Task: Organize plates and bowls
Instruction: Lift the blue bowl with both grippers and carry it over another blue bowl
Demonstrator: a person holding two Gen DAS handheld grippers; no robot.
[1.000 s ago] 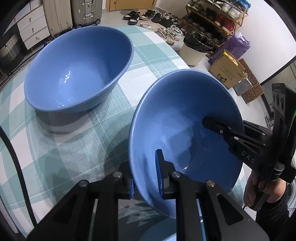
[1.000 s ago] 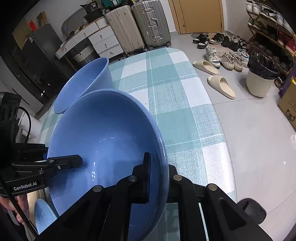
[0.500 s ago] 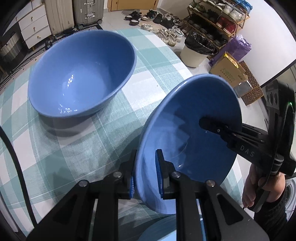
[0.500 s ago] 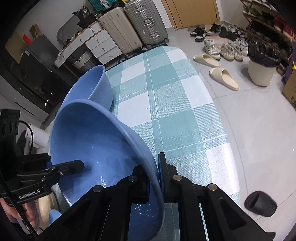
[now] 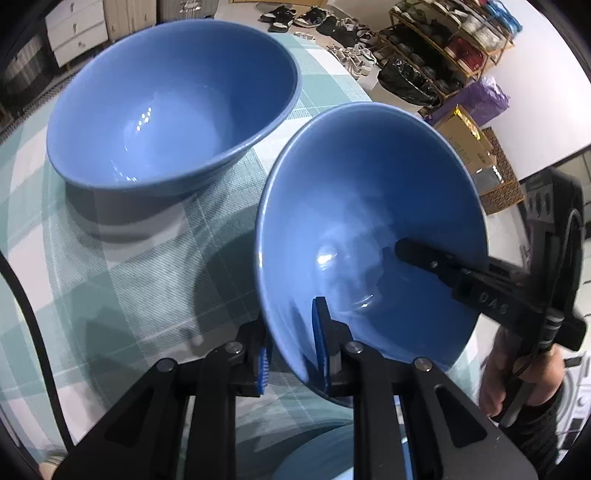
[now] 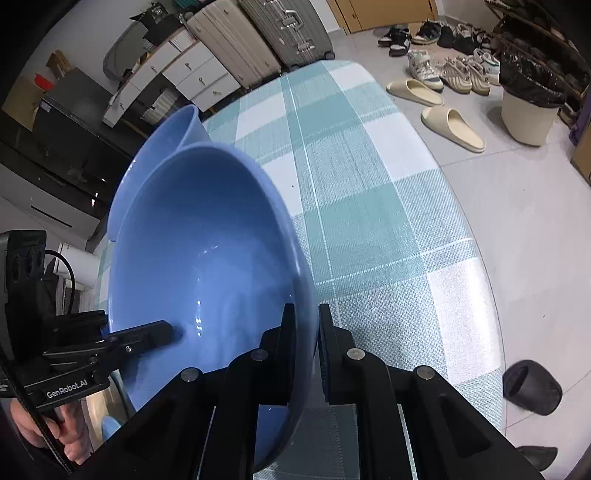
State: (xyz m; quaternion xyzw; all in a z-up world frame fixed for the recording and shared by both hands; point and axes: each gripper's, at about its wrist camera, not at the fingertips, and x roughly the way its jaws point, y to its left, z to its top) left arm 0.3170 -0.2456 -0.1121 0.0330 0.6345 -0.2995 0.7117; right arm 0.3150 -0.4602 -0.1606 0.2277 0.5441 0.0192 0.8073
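Note:
A blue bowl (image 5: 369, 229) hangs tilted above the teal checked table (image 5: 122, 280), held by its rim from two sides. My left gripper (image 5: 291, 350) is shut on the near rim, one finger inside and one outside. My right gripper (image 6: 306, 325) is shut on the opposite rim (image 6: 301, 295); its inner finger (image 5: 424, 258) shows in the left wrist view. The right wrist view shows the same bowl (image 6: 207, 277) and the left gripper's finger (image 6: 147, 336) in it. A second, larger blue bowl (image 5: 173, 103) rests upright on the table just beyond; only part of it (image 6: 173, 129) shows behind the held one.
Another blue dish (image 5: 321, 454) lies partly hidden under the grippers. The table's right edge (image 6: 476, 258) drops to a tiled floor with slippers (image 6: 454, 129), shoes and a bin (image 6: 528, 110). Suitcases (image 6: 284, 33) and drawers stand beyond the far end.
The held bowl has swung through a steeper tilt and back, and now sits closer to the resting bowl, overlapping it in the right wrist view. Both grips stay the same.

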